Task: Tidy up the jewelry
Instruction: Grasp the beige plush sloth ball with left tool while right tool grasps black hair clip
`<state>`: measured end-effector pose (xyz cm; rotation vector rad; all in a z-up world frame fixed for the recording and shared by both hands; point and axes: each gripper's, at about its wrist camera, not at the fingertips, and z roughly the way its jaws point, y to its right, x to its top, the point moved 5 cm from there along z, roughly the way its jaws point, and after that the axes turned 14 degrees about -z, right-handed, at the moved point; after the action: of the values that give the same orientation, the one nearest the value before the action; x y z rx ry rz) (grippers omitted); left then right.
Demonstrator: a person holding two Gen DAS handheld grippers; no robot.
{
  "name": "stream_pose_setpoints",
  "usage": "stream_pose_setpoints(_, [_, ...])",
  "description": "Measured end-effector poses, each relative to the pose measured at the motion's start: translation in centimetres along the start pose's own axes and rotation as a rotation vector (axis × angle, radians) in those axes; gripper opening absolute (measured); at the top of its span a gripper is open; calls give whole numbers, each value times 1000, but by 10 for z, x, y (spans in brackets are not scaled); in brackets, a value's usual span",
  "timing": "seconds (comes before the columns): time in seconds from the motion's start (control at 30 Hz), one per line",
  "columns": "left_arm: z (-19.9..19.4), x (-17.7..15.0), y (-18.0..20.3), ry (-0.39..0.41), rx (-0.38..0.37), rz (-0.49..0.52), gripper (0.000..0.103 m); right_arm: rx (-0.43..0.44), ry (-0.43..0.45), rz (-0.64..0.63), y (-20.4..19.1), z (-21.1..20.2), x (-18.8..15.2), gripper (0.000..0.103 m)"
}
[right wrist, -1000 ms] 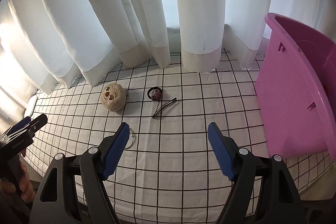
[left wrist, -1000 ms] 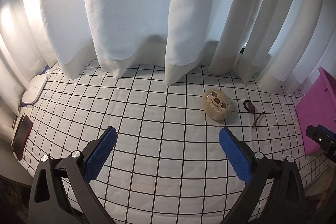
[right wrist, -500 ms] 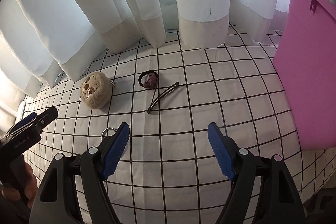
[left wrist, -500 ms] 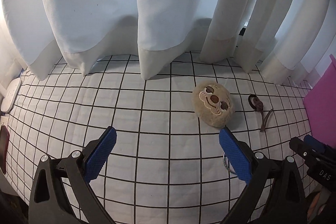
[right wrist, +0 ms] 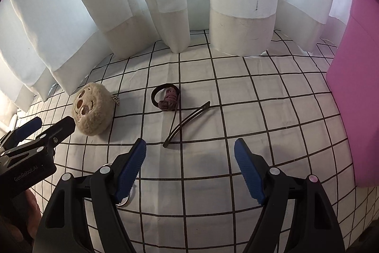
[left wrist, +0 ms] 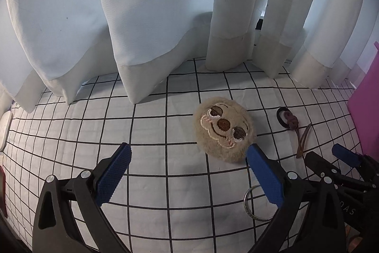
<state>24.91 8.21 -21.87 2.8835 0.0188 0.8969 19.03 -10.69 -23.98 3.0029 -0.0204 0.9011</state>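
pink bin blocking right, curtains behind

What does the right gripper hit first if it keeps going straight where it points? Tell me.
Probably the dark hair clip: it lies just beyond the open right gripper, nearly centred between its fingers. Depth is unclear, so it may meet the checked cloth just short of it.

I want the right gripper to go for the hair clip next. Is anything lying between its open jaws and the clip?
Nothing visible. The right gripper is open, with only bare checked cloth between it and the hair clip. The hair tie lies just beyond the clip, the metal ring under the left finger.
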Motion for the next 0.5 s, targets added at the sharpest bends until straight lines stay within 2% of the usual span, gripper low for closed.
stream_pose_setpoints(0.3, [13,5,10,9,16,8,96,-60,-47,31,13,23,7,73])
stream_pose_setpoints(0.5, [22,5,20,14,27,22,96,-109,-62,2,14,33,10,73])
